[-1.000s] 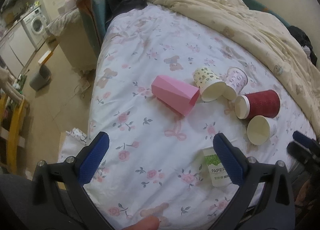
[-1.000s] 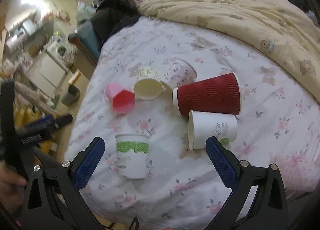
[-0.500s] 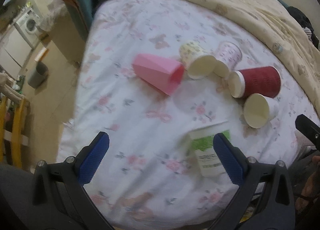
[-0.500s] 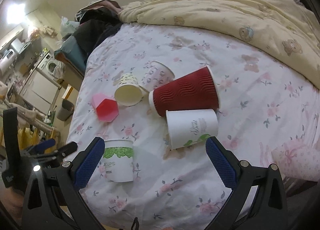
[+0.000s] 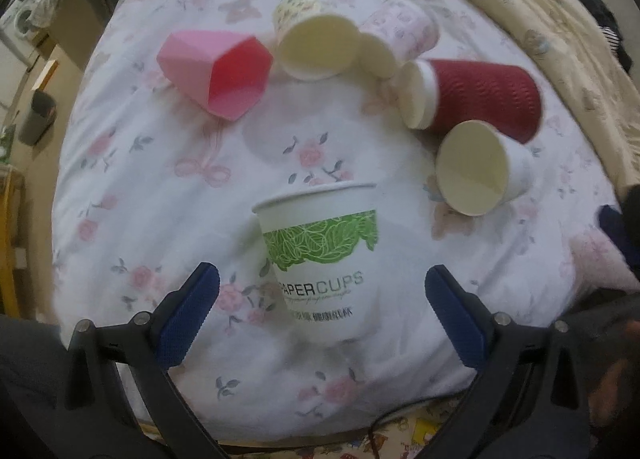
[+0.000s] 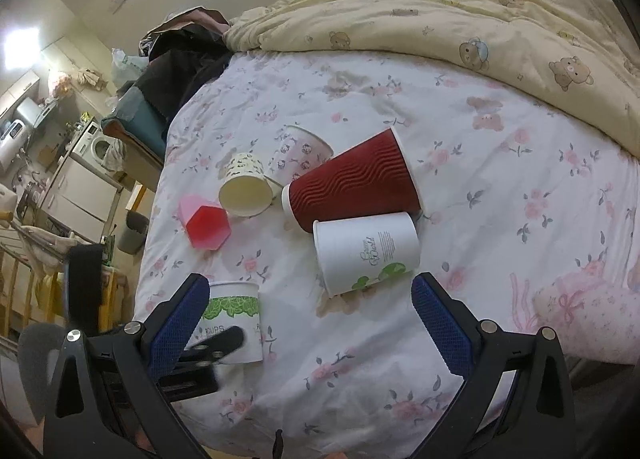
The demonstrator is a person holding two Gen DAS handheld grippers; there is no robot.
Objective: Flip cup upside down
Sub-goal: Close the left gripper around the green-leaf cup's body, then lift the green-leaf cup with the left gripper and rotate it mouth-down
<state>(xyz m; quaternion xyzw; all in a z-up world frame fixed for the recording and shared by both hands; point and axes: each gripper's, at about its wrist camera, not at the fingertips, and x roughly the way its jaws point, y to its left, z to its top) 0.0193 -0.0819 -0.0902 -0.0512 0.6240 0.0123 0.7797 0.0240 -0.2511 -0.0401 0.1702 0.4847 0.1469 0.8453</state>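
A white paper cup with a green leaf band (image 5: 320,259) stands upright on the flowered bed sheet near the front edge. My left gripper (image 5: 320,311) is open, its blue pads on either side of the cup, not touching. The cup also shows in the right wrist view (image 6: 236,319), with the left gripper's finger in front of it. My right gripper (image 6: 308,323) is open and empty above the sheet, to the right of that cup.
Several cups lie on their sides behind: a pink faceted cup (image 5: 218,73), a yellow patterned cup (image 5: 310,41), a pink patterned cup (image 5: 396,37), a red ribbed cup (image 5: 476,97) and a white cup (image 5: 480,171). A yellow quilt (image 6: 460,15) covers the far right.
My left gripper has moved forward and down so the green-band cup now sits between its pads. My right gripper has drawn back a little.
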